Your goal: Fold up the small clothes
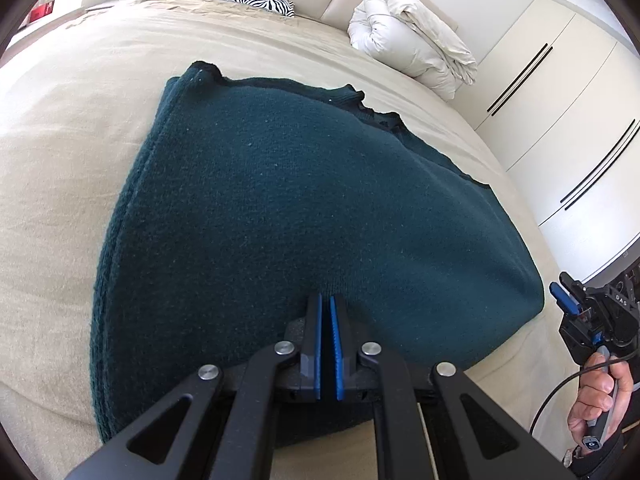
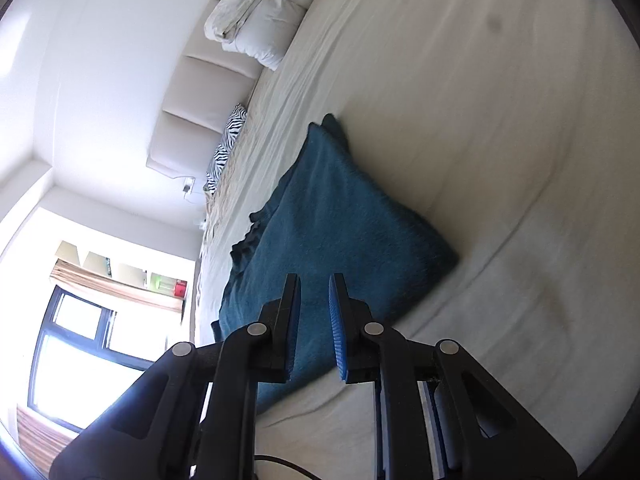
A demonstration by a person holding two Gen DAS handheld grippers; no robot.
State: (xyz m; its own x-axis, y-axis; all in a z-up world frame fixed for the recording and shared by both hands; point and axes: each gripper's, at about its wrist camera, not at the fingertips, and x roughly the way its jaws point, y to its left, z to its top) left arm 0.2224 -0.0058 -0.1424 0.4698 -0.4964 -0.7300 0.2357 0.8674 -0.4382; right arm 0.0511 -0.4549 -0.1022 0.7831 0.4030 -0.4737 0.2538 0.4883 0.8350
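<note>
One dark teal knitted garment (image 1: 304, 216) lies folded flat on the beige bed (image 1: 72, 128), well short of the rolled white duvet (image 1: 412, 56) at the headboard. The left gripper (image 1: 326, 300) sits at the garment's near edge with its blue-padded fingers (image 1: 317, 344) drawn nearly together; they seem to pinch a little knit at the tips, though how many layers they have I cannot tell. The right gripper (image 2: 315, 284) hovers off the corner of the garment farthest from the duvet, its fingers (image 2: 338, 336) narrowly apart with nothing between them.

The main risk, as I judge it, is a shallow bite: if the left fingers hold only the top layer, lifting would peel the fold open rather than carry the stack. With the right gripper empty, a one-sided lift would let that corner sag and skew the next fold. Dragging could also ruck the bed cover.
</note>
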